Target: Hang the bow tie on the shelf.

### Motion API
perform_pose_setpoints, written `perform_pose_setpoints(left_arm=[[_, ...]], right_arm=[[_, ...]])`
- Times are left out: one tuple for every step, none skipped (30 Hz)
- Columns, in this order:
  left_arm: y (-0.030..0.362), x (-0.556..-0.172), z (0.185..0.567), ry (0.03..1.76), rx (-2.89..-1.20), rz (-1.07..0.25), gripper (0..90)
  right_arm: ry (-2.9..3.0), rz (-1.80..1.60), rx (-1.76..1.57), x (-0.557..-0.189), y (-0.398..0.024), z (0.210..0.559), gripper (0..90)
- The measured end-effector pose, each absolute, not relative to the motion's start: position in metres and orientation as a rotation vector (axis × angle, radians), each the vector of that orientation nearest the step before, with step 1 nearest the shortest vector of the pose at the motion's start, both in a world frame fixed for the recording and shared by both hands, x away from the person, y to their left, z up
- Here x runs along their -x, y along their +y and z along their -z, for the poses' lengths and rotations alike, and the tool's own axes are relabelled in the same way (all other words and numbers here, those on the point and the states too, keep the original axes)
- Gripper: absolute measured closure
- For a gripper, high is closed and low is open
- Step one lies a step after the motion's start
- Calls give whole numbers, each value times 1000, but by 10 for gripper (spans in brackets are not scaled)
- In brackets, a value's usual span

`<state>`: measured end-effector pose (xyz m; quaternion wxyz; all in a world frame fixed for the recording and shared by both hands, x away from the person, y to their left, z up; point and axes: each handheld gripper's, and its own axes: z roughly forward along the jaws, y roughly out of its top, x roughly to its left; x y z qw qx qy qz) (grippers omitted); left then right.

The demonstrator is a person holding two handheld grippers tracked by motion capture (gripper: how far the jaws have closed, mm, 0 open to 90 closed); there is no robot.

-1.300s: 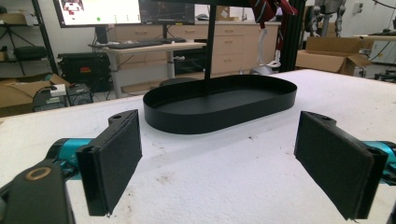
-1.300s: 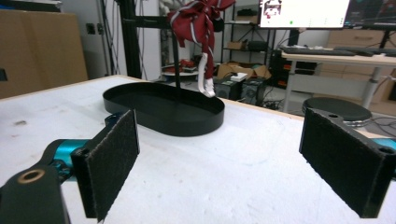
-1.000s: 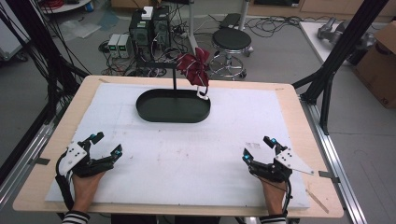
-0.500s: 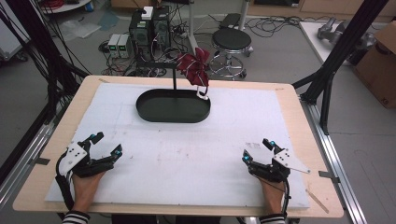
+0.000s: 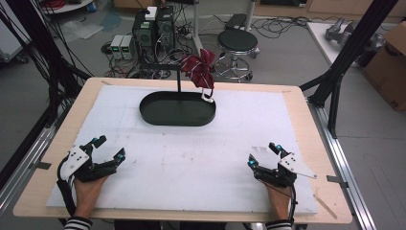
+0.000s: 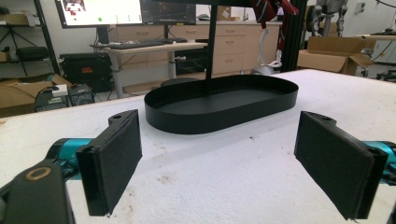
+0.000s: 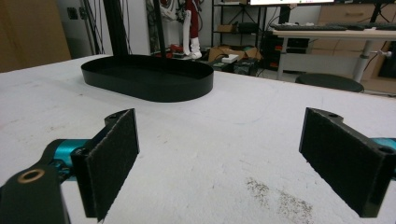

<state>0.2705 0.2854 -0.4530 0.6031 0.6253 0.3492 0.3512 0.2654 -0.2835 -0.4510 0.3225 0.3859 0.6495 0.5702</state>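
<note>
Your left gripper (image 5: 106,148) at 8 o'clock and right gripper (image 5: 261,154) at 4 o'clock rest on the desk (image 5: 191,163), jaws spread wide, holding nothing.

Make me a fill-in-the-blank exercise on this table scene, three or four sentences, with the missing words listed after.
1. The black oval tray on the white table cover holds ____ inside it.
2. A dark red cloth hangs from the stand's ____ end.
3. The jaws of the left gripper and of the right gripper stand ____.
4. A thin black ____ rises from the tray.

Missing words: nothing; right; open; post
</note>
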Motion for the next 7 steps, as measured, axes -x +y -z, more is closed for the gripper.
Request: perform_pose_setpoints(left_arm=[[285, -270, 453, 808, -1449, -814, 153], [285, -270, 453, 806, -1450, -816, 153], [285, -270, 453, 806, -1447, -817, 153], [285, -270, 453, 808, -1444, -819, 153], [285, -270, 453, 807, -1442, -823, 153], [285, -269, 453, 807, -1438, -825, 153], [285, -269, 453, 807, -1438, -825, 153]], right_arm=[[1705, -1496, -1006, -266, -283, 451, 110], [1704, -1495, -1009, -265, -283, 451, 110], [1704, -1499, -1012, -265, -283, 451, 110], [1702, -1500, -1010, -265, -284, 451, 110], [1701, -1500, -1012, -265, -284, 451, 110], [1700, -1499, -1010, -266, -284, 451, 110], [1699, -1500, -1013, -265, -284, 451, 110]])
